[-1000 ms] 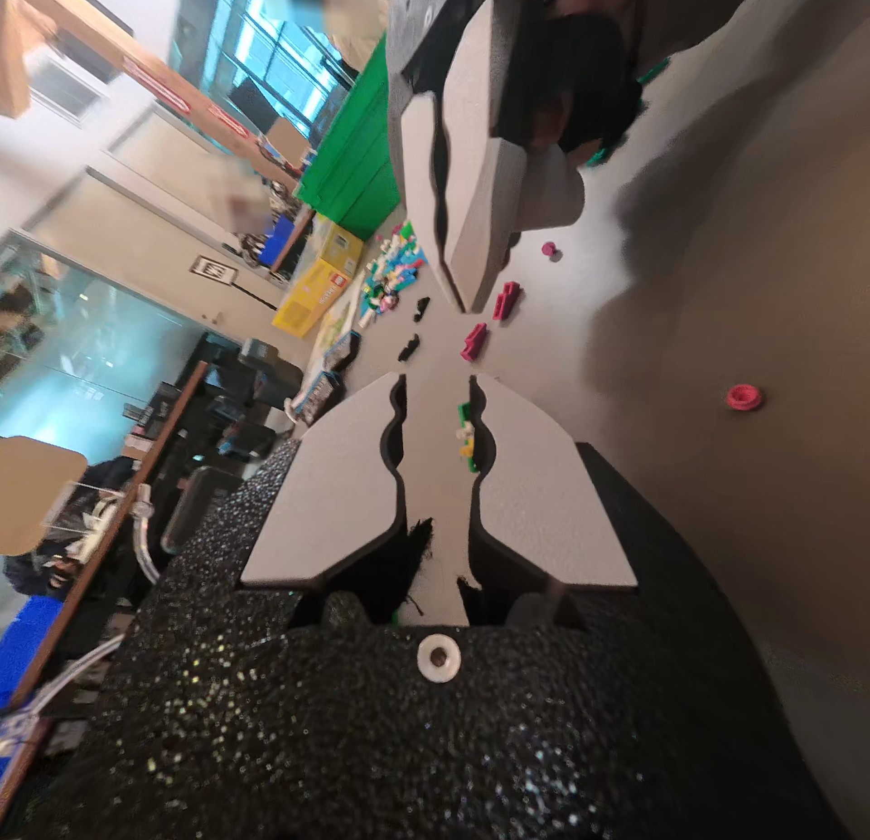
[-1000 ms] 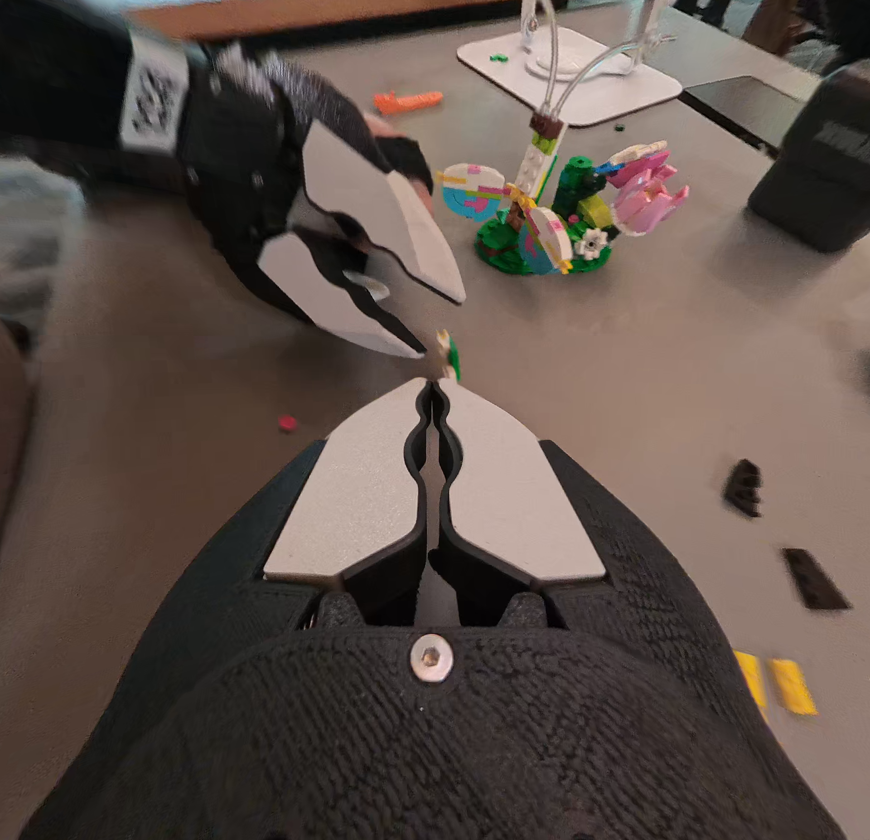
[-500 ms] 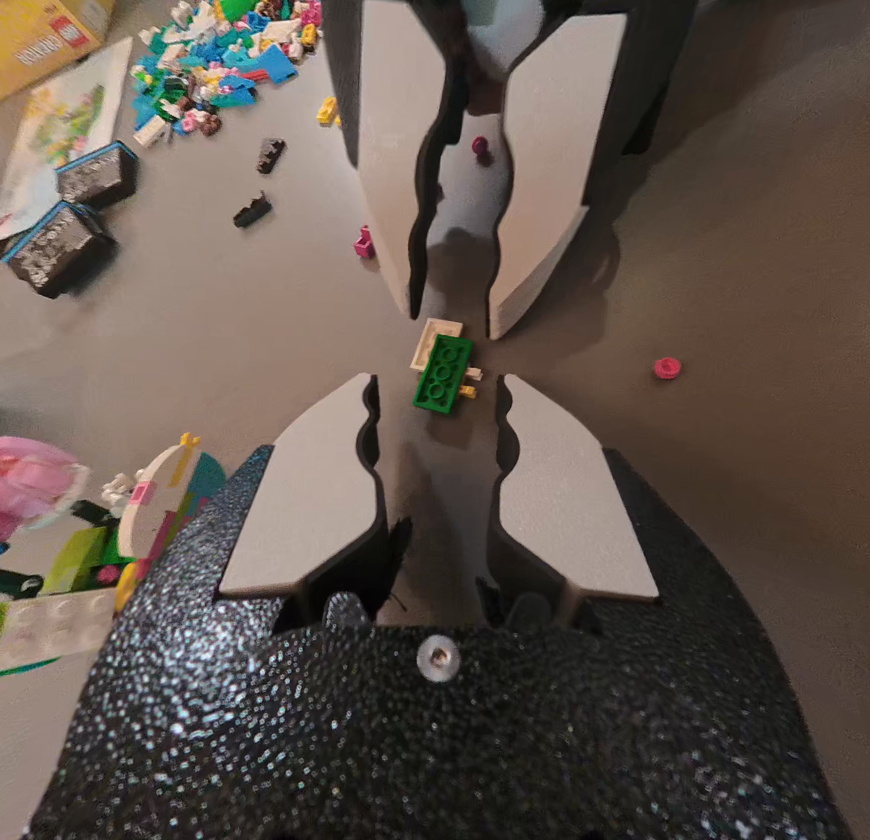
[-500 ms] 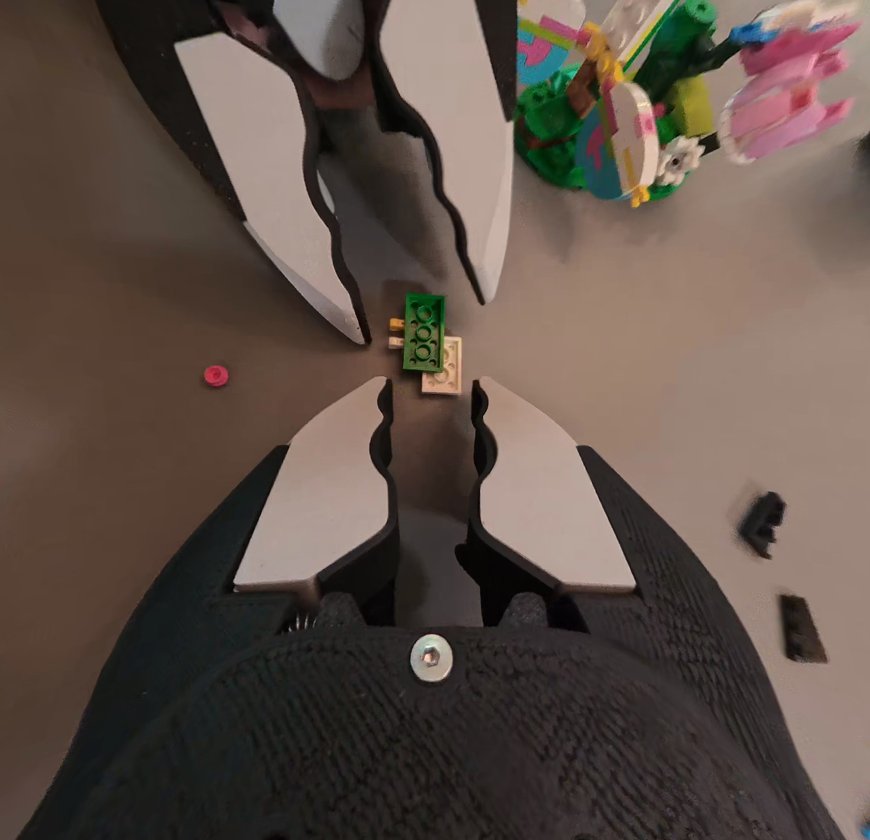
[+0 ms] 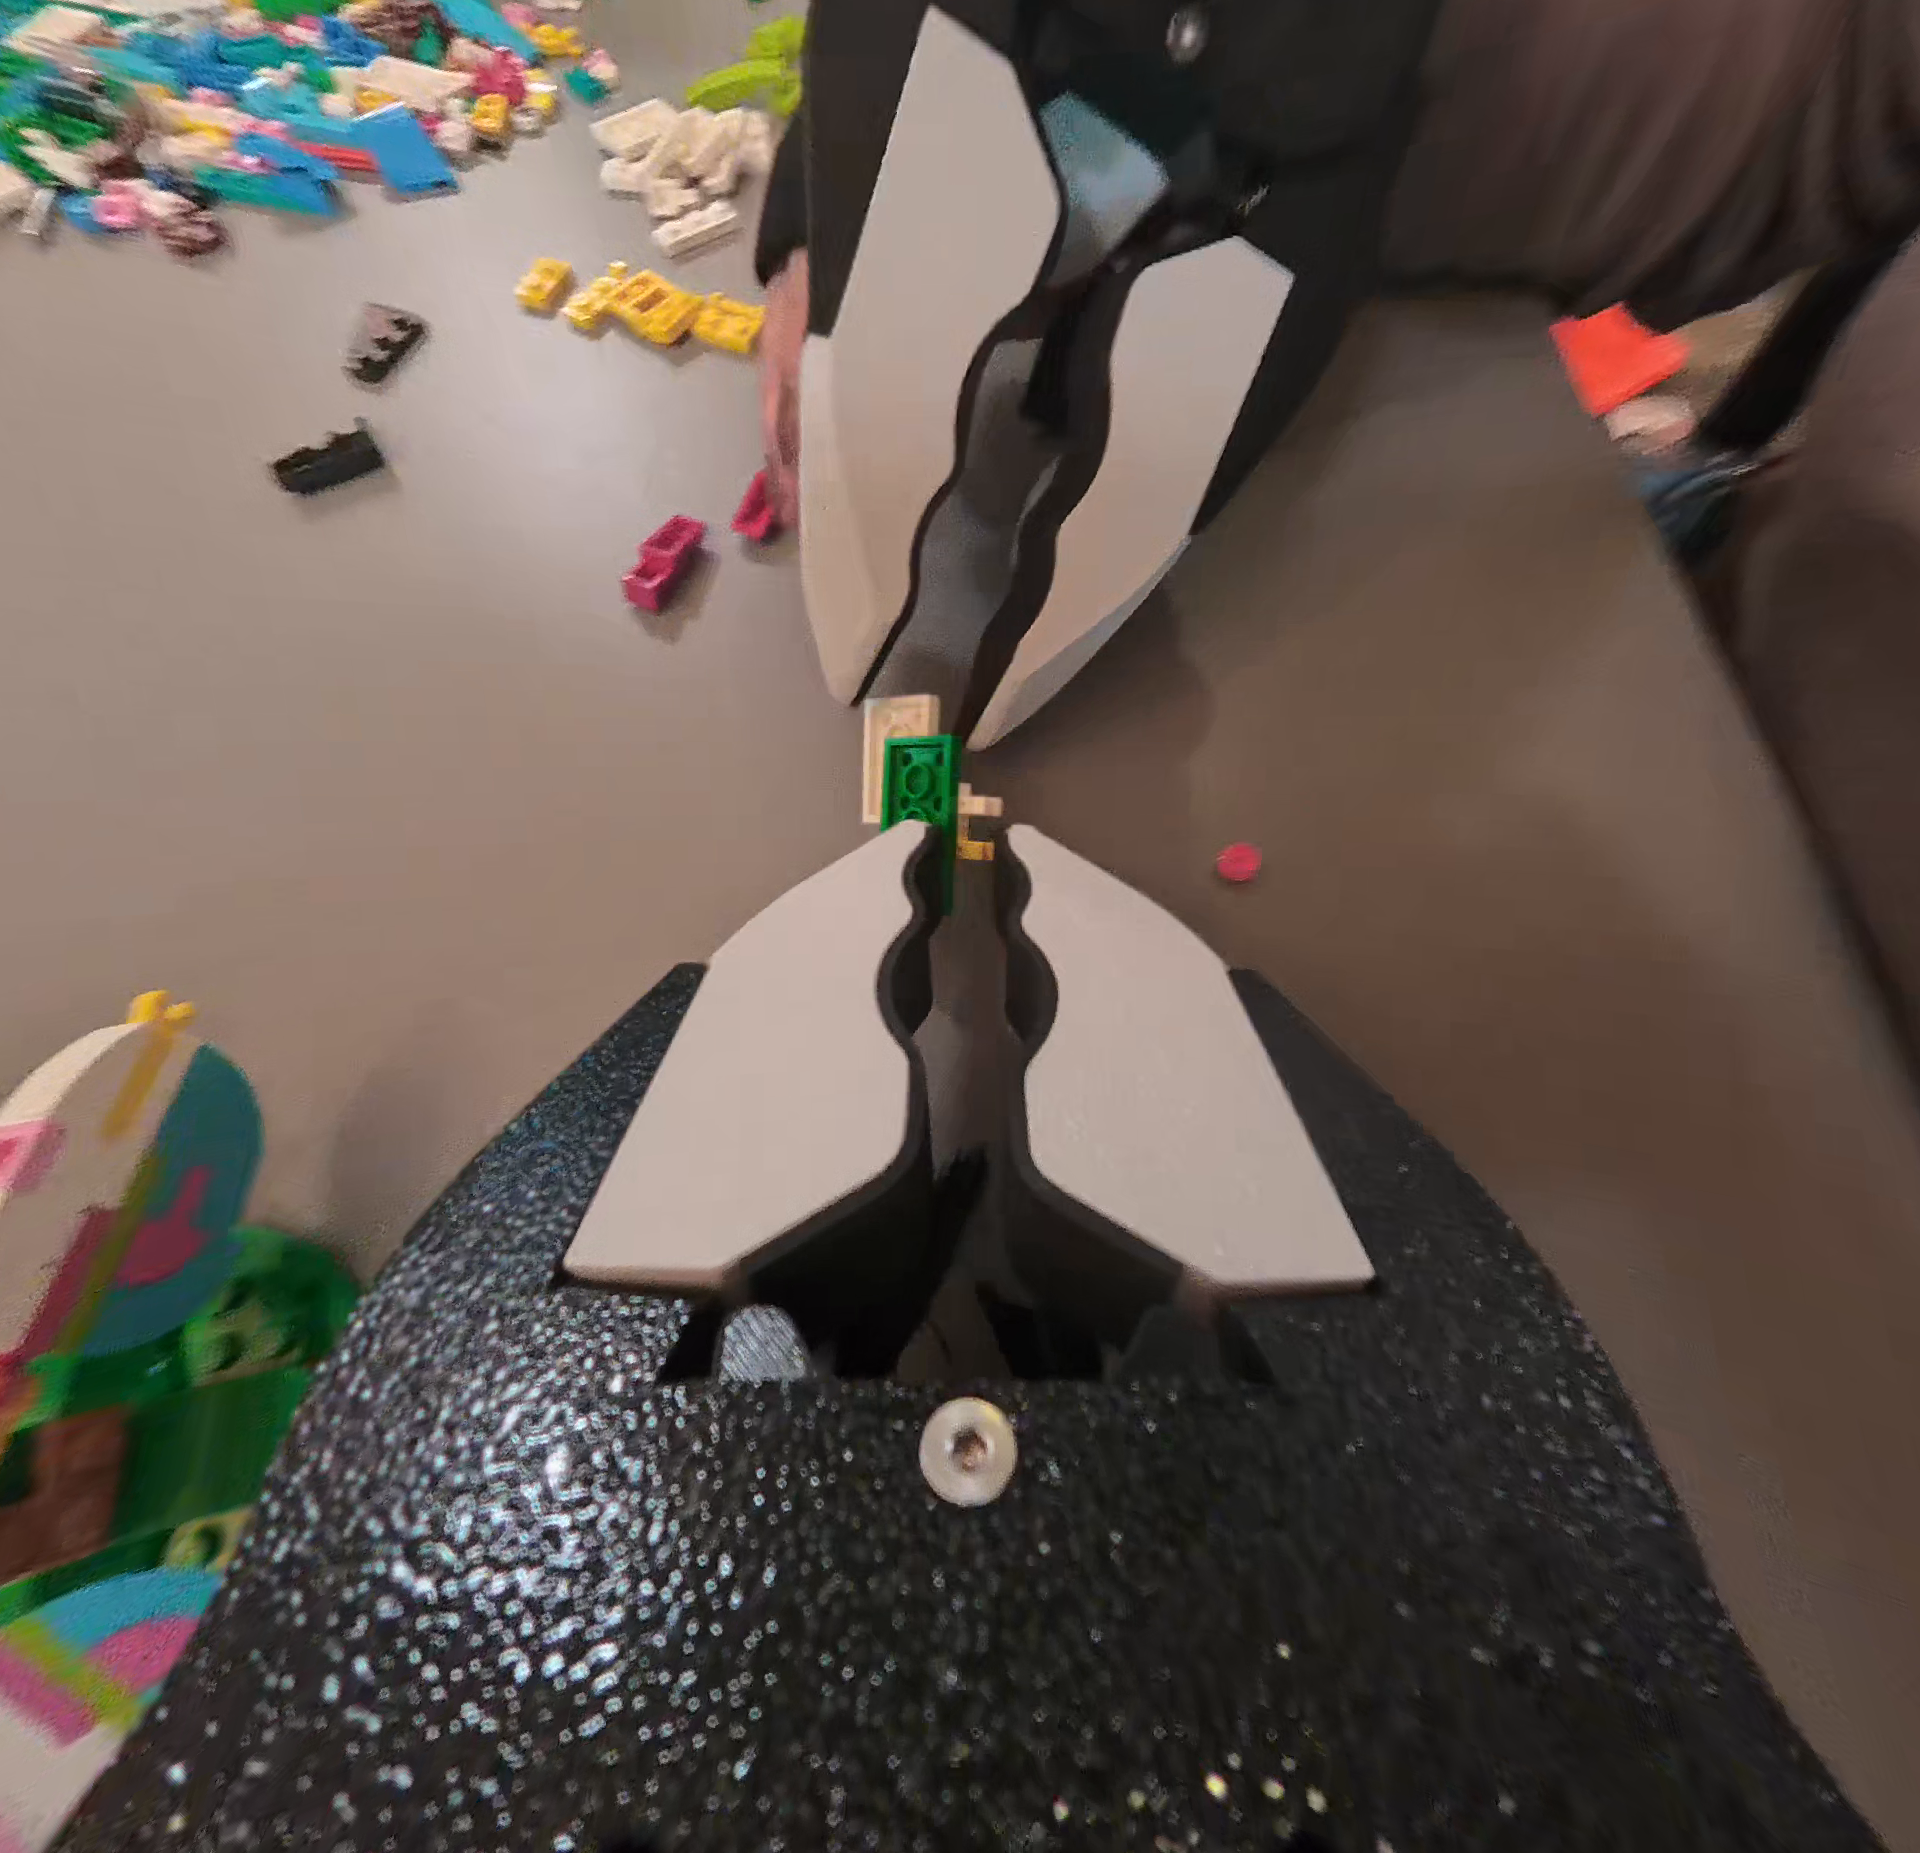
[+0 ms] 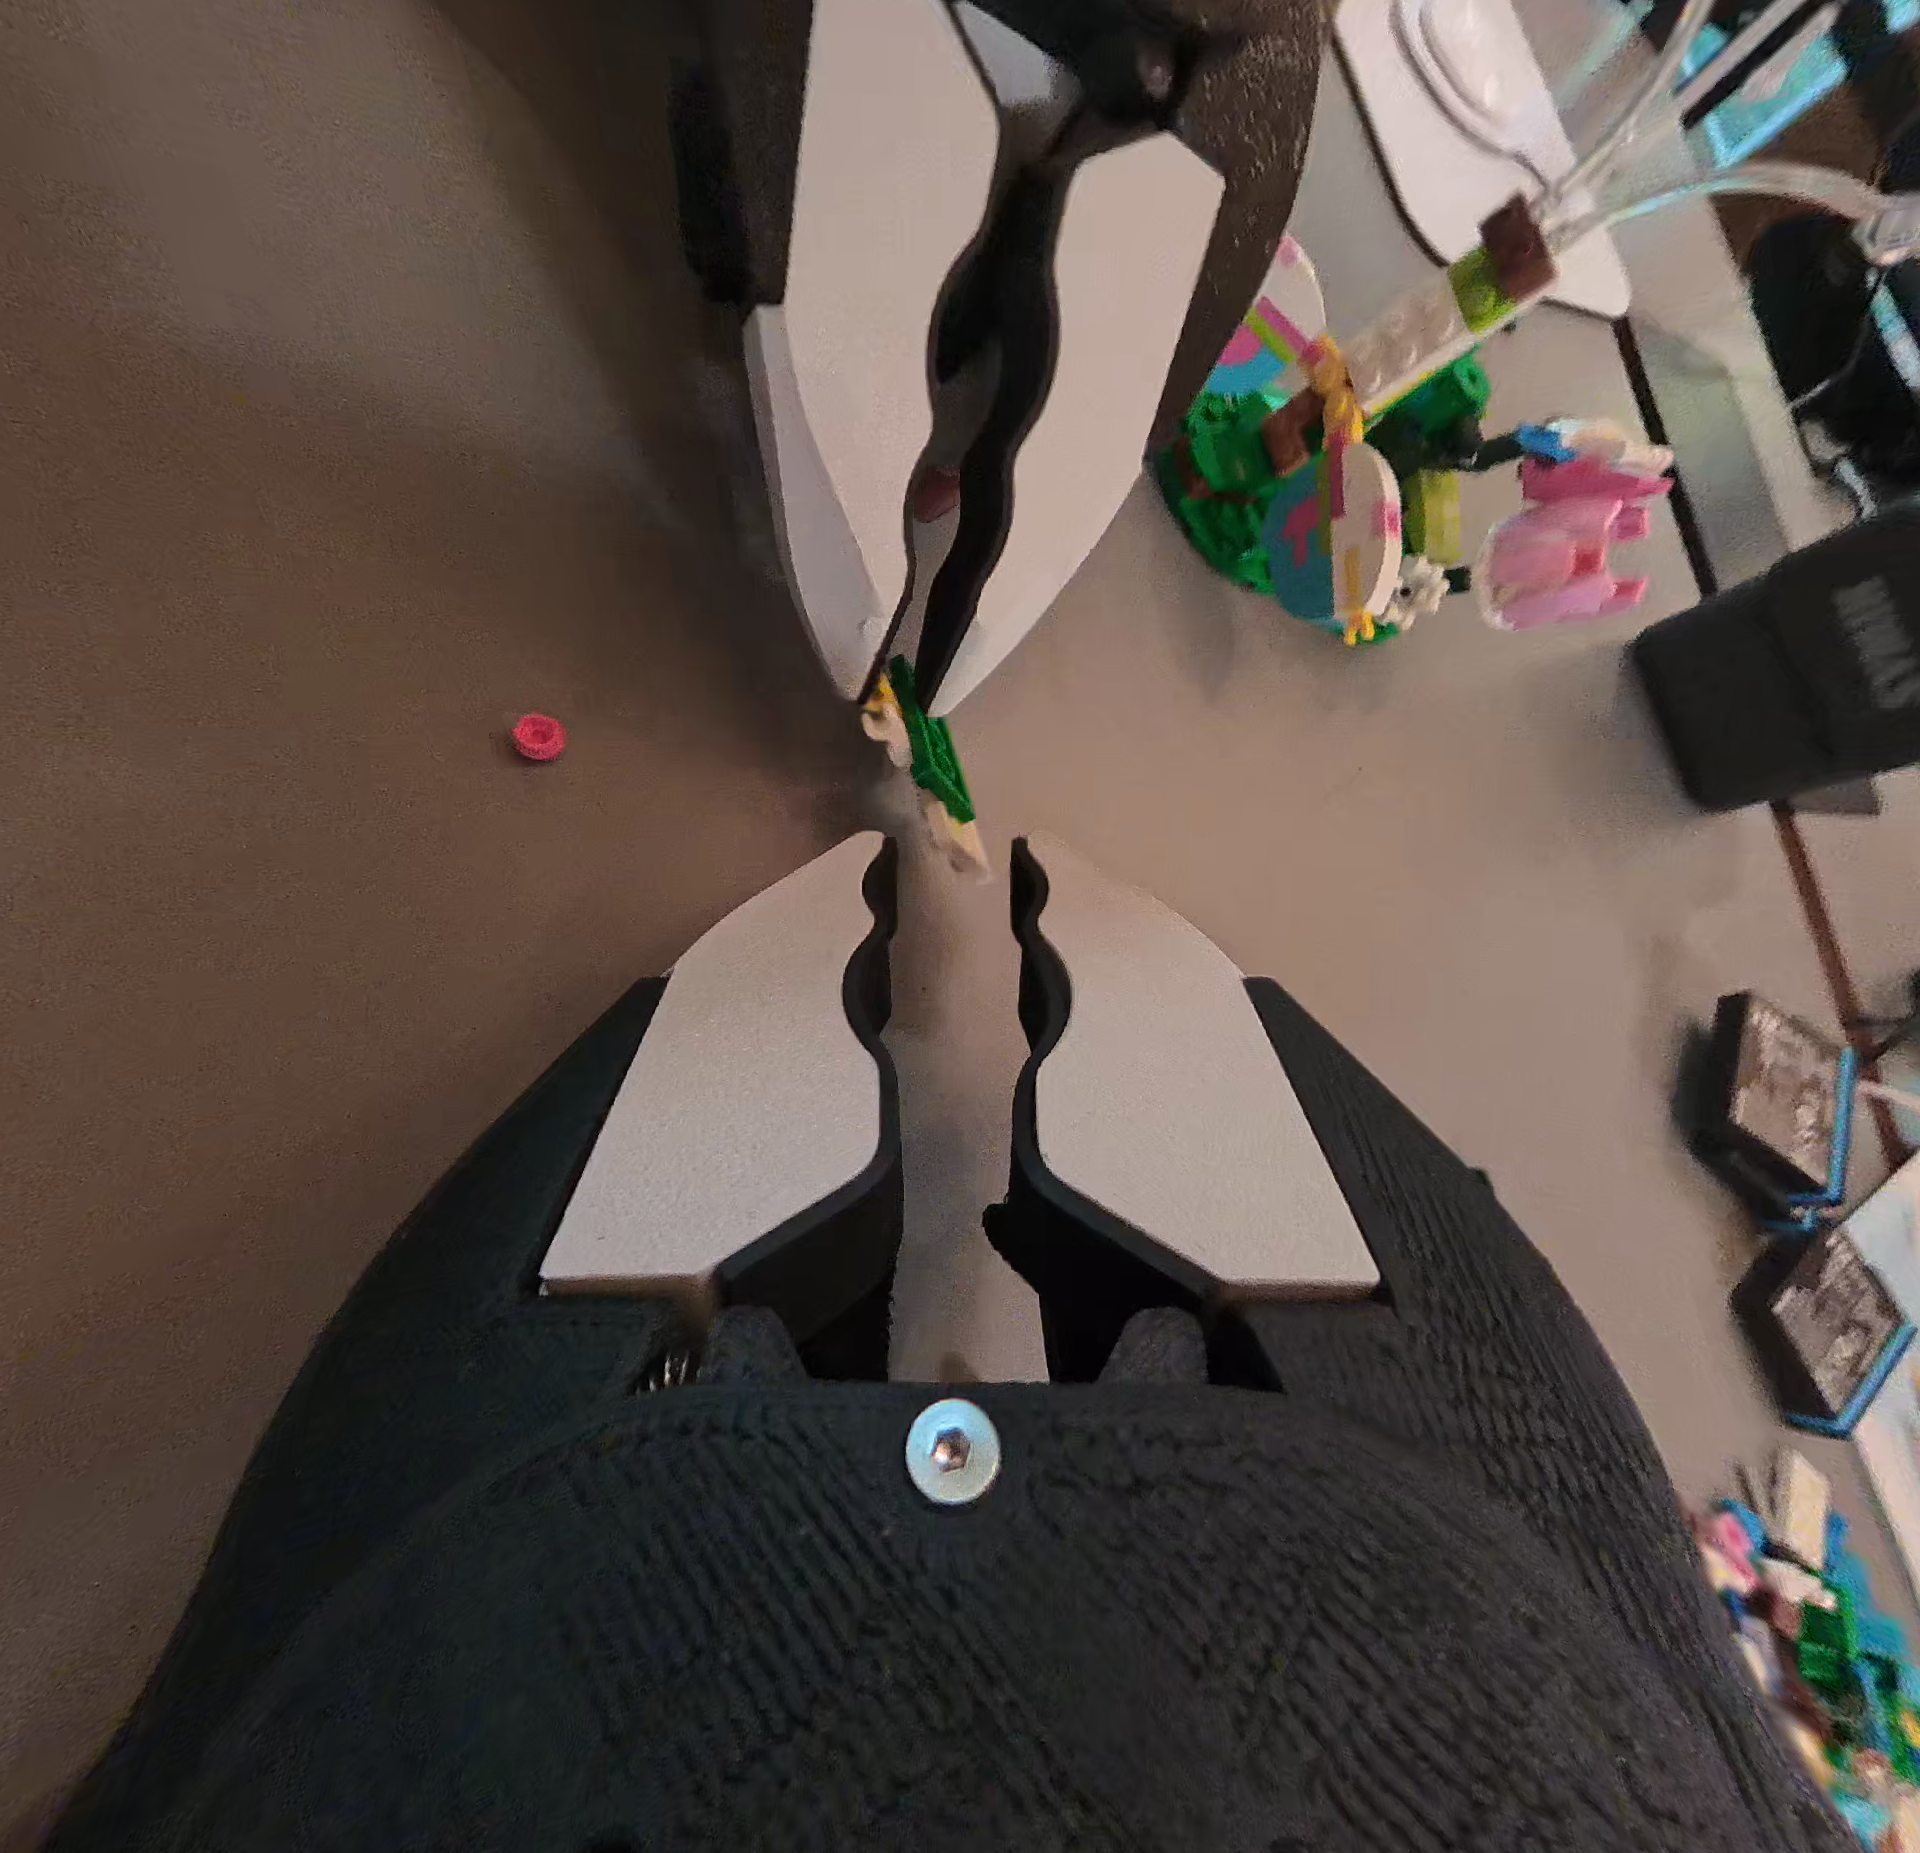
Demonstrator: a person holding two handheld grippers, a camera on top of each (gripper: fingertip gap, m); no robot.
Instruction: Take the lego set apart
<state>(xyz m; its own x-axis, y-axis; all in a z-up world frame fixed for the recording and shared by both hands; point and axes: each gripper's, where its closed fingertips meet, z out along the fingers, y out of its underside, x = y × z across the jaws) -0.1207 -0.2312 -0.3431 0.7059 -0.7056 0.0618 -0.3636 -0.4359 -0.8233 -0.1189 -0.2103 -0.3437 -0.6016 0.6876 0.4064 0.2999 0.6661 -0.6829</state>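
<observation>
Green plate (image 6: 928, 741) now pinched in the left claw (image 6: 896, 699), lifted since half a second ago; right claw (image 6: 948, 845) gapes just below its white tile, seemingly ready to pull.

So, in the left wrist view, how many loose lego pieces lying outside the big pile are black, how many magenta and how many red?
black pieces: 2
magenta pieces: 2, one partly hidden
red round piece: 1
Total: 5
</observation>
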